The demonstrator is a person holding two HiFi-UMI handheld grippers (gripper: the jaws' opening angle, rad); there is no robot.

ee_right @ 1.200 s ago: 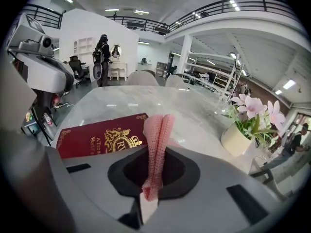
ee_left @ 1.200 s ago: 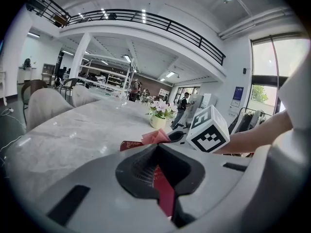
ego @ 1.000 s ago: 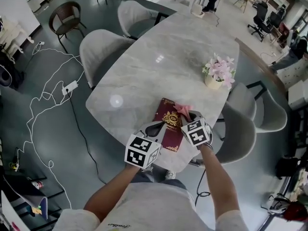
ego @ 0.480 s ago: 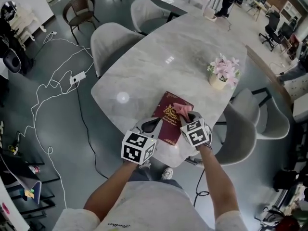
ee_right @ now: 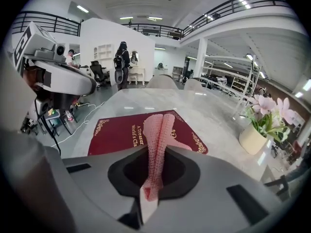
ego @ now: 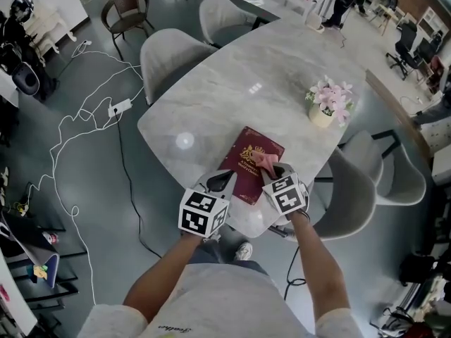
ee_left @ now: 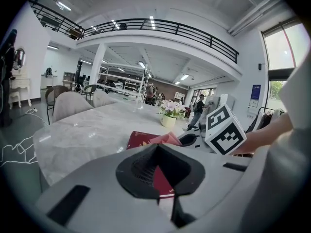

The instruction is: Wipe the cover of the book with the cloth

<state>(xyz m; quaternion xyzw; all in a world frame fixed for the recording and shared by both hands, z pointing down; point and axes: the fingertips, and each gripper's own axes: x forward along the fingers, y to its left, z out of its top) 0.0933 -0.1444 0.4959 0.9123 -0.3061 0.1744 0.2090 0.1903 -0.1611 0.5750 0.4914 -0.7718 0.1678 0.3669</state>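
A dark red book (ego: 246, 162) with gold print lies on the marble table (ego: 232, 97) near its front edge. My right gripper (ego: 272, 170) is shut on a pink cloth (ego: 266, 160), which trails forward over the right half of the cover. In the right gripper view the cloth (ee_right: 158, 130) runs from the jaws (ee_right: 155, 154) out across the book (ee_right: 116, 132). My left gripper (ego: 221, 182) sits at the book's near left edge, its jaws together. In the left gripper view (ee_left: 158, 152) a sliver of the book (ee_left: 144, 140) shows past the tips.
A cream pot of pink flowers (ego: 328, 103) stands on the table to the far right of the book. Grey chairs (ego: 173, 58) surround the table. White cables (ego: 91, 118) run over the floor on the left. The table's front edge (ego: 246, 227) is just under the grippers.
The right gripper has drawn the cloth from the cover's far right corner toward its middle. The left gripper stays at the book's near edge. The head camera has shifted.
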